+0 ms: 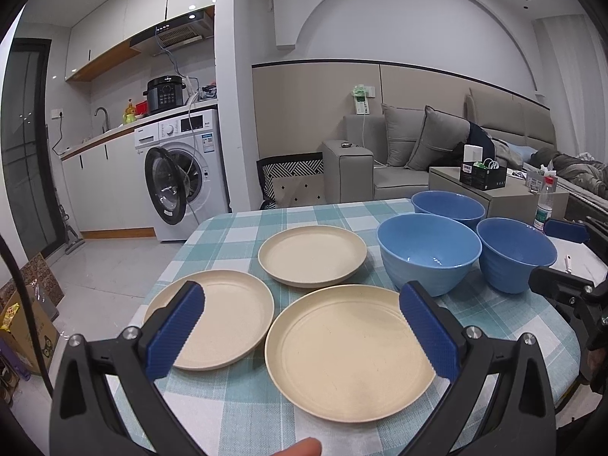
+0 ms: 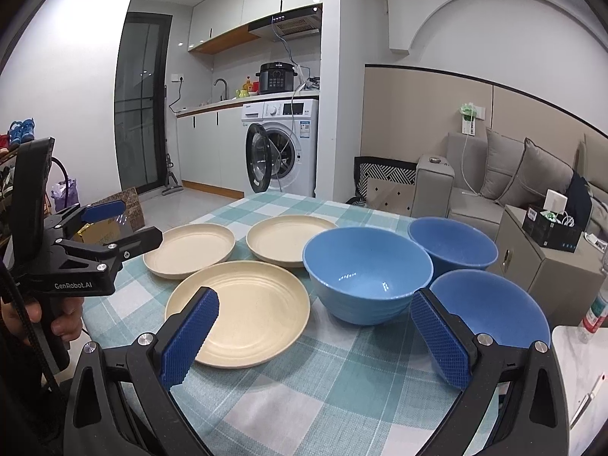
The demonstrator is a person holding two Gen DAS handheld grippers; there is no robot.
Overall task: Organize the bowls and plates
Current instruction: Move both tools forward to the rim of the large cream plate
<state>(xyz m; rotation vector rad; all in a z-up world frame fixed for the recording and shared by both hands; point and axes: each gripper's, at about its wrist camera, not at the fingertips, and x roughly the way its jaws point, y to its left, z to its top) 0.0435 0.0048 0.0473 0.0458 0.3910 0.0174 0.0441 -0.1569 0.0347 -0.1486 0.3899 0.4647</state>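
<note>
Counter covered in a teal-and-white checked cloth; three cream plates and three blue bowls on it, none stacked.

Landmark: the big light-blue bowl, about mid-counter.
- Near plate lies just left of the big bowl, toward the person.
- Middle plate sits behind the near plate, just left of the big bowl.
- Far-left plate is further left again, well apart from the big bowl.
- Two darker blue bowls: one behind and right of the big bowl, one just right of it and nearer. Whether the rims touch, cannot tell.

Left tongs: released, jaws spread wide, above the near plate, holding nothing.
Right tongs: released, jaws spread wide, above the cloth in front of the big bowl, holding nothing.

A hand grips the left tool's handle, left of the plates.
</note>
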